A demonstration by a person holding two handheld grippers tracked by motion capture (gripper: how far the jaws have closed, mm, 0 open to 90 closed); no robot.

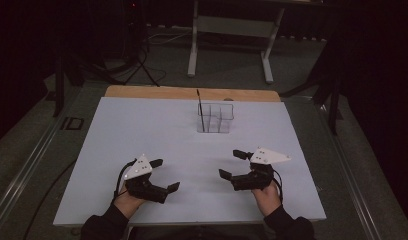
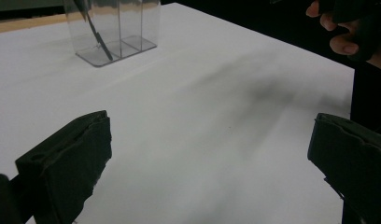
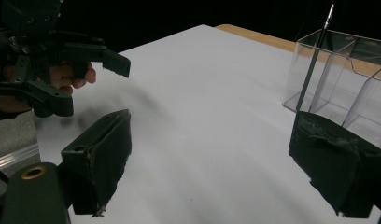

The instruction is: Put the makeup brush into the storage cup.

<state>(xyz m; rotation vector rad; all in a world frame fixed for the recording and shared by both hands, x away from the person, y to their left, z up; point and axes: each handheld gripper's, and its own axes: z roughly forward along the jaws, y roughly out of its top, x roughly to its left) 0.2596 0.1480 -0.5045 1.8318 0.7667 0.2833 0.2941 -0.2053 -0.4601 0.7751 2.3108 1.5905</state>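
Toward the far edge of the white table [image 1: 142, 130] stands the clear organizer [image 1: 215, 118], and a thin dark brush [image 1: 200, 111] leans upright in its leftmost compartment, handle poking above the rim. I have my left gripper [image 1: 164, 175] and right gripper [image 1: 231, 164] resting well short of the organizer, on either side of it, both with jaws spread wide and holding nothing. I judge this a ready stance, since either could reach the brush.
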